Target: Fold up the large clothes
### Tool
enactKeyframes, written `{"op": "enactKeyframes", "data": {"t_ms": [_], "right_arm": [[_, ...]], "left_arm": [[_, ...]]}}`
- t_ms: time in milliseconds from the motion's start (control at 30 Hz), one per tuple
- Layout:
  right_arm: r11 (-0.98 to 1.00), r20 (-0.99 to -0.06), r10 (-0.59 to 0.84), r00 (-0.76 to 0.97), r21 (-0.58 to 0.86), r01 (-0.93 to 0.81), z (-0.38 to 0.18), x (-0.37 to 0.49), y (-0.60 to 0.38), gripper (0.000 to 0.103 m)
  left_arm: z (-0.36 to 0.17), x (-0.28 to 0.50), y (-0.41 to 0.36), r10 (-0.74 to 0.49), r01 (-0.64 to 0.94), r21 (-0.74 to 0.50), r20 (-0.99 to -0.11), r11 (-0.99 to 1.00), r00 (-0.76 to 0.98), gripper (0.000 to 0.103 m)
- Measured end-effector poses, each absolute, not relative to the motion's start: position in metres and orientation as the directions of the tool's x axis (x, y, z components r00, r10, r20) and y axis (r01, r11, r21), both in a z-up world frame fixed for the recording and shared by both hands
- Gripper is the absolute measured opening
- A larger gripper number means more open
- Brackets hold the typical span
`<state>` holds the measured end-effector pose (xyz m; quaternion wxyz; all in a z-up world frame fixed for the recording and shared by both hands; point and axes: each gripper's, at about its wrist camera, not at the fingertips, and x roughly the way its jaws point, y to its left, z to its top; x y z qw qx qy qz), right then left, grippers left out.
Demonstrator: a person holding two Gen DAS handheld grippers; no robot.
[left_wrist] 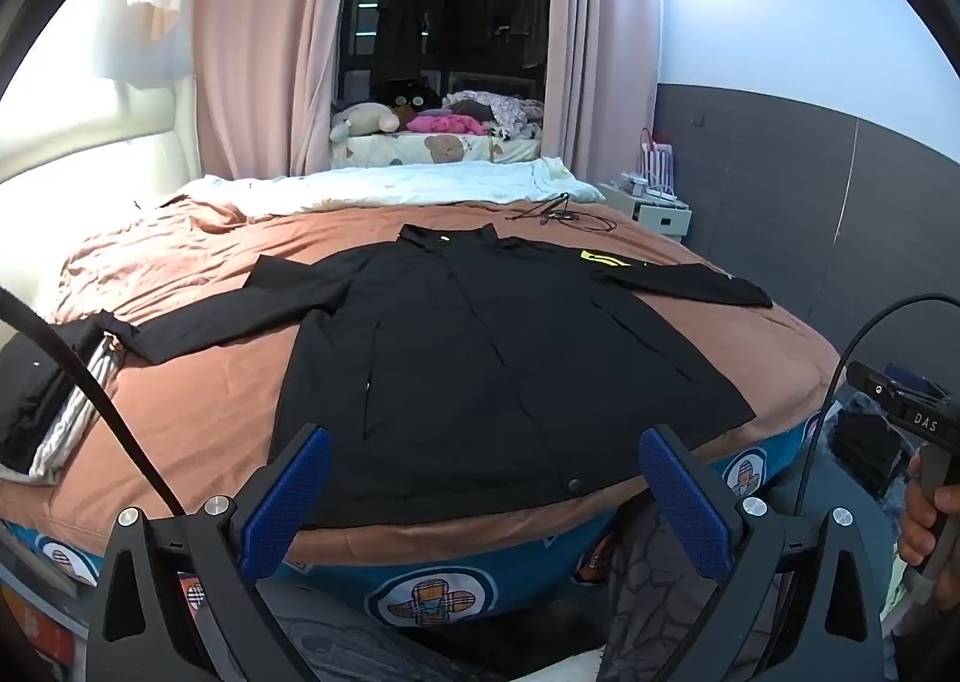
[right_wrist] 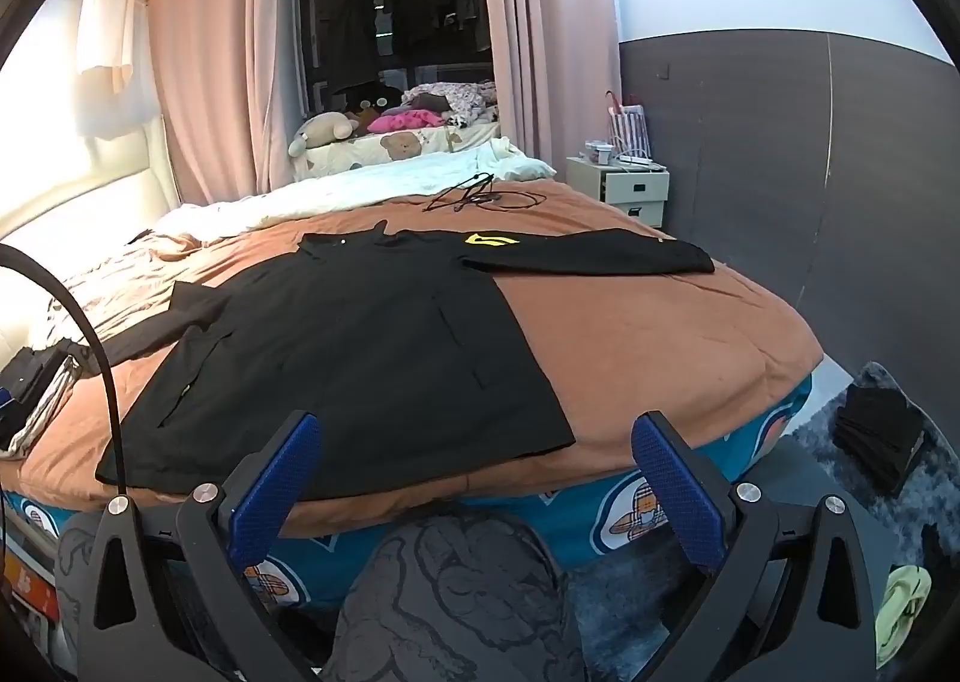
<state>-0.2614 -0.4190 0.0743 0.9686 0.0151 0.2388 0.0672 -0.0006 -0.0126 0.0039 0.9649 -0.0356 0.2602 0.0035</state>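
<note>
Jacket (left_wrist: pixel 480 358), black, lay flat on bed (left_wrist: pixel 198 430), sleeves spread; soft, light, likely limp. Left gripper (left_wrist: pixel 486 493) and right gripper (right_wrist: pixel 477 478) gaped fully, empty. Best pinched at hem corners.

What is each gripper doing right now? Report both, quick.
Left gripper: open, holding nothing, hovering over the near hem of the large black long-sleeved jacket.
Right gripper: open, holding nothing.
</note>
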Motion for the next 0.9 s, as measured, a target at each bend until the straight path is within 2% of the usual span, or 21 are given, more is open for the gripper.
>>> {"op": "enactKeyframes", "data": {"t_ms": [333, 900], "right_arm": [[0.990, -0.452, 0.137, 0.881, 0.050, -0.128, 0.075, -0.263, -0.418, 0.103], [0.980, -0.455, 0.197, 0.868, 0.072, -0.184, 0.071, -0.255, -0.423, 0.103]], "left_arm": [[0.005, -0.002, -0.002, -0.028, -0.021, -0.092, -0.503, 0.996, 0.864, 0.102], [0.002, -0.022, 0.017, 0.071, -0.134, -0.092, -0.498, 0.987, 0.864, 0.102]]}}
